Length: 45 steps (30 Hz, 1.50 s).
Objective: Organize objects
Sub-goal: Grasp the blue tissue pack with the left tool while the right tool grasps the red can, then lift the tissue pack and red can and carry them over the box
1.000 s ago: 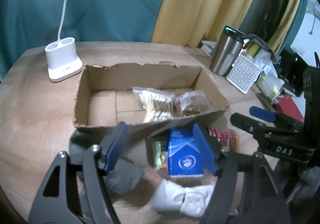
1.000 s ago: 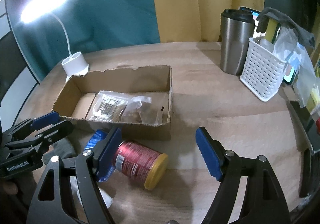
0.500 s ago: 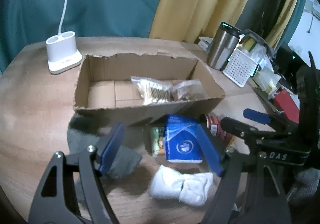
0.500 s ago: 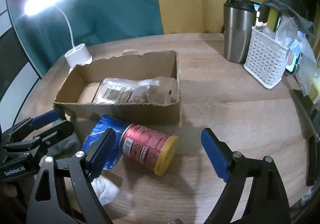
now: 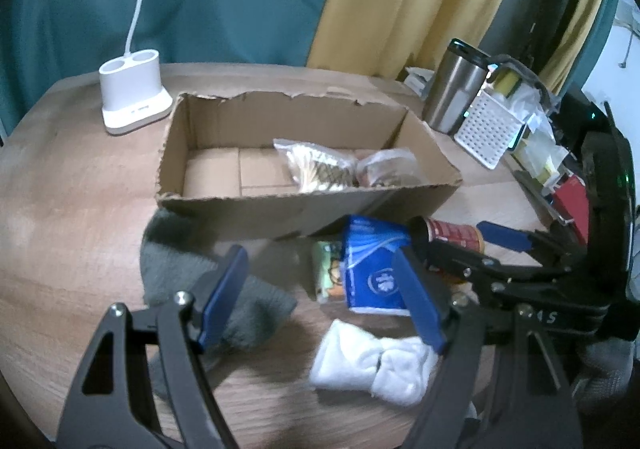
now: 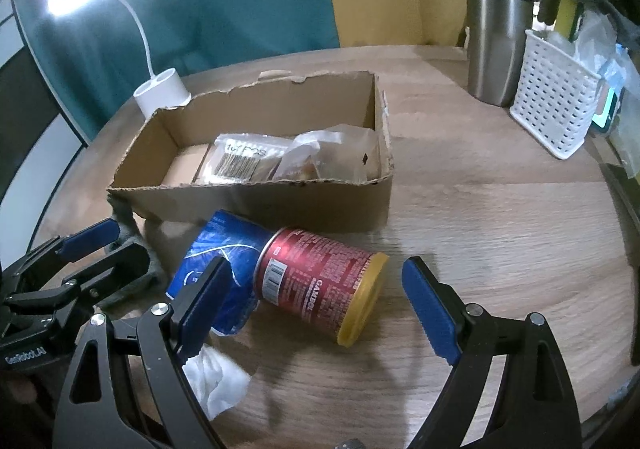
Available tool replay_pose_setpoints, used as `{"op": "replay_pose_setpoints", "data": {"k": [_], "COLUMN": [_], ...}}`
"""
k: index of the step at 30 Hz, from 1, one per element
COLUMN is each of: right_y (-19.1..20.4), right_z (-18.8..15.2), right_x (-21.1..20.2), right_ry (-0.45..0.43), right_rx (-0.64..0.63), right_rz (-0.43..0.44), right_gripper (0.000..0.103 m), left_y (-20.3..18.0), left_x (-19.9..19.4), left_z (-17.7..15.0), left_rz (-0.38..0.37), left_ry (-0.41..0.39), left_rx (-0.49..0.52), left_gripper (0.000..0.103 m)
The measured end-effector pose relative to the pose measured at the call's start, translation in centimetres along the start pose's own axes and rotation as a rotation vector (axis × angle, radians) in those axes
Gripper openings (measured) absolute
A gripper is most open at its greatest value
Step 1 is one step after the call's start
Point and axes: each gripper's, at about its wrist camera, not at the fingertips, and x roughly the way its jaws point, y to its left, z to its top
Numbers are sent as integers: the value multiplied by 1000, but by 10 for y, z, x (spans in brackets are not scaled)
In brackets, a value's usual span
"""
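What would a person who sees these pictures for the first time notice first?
Probably the red can with a yellow lid, lying on its side on the wooden table, right before the open right gripper. Behind it stands an open cardboard box with two clear bags inside, and a blue packet lies beside the can, in front of the open left gripper.

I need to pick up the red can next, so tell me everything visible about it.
The red can lies on its side on the wooden table, in front of the cardboard box. It is a cylinder with a red printed label, a barcode and a yellow lid pointing toward the camera's right. Its other end touches the blue packet. The open right gripper frames it without touching.
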Motion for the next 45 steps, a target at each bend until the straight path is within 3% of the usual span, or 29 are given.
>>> {"op": "replay_pose_setpoints", "data": {"k": [8, 10, 23, 39, 42, 45], "right_y": [-7, -10, -28, -52, -56, -56], "right_z": [-2, -2, -13, -16, -14, -14], "right_x": [4, 4, -5, -16, -18, -19], "right_ry": [13, 18, -3, -42, -49, -52], "right_rx": [8, 7, -8, 6, 11, 10], "right_rz": [6, 14, 32, 17, 14, 12], "right_gripper": [88, 78, 77, 77, 77, 77], "left_y": [-4, -6, -36, -60, -59, -59], "left_x": [6, 7, 25, 53, 53, 51], "left_z": [-1, -1, -5, -10, -10, -10], "left_rz": [7, 9, 11, 82, 65, 63], "left_ry": [17, 20, 69, 123, 120, 115], "left_rx": [8, 12, 70, 168, 168, 177], "left_gripper": [76, 76, 76, 76, 74, 59]}}
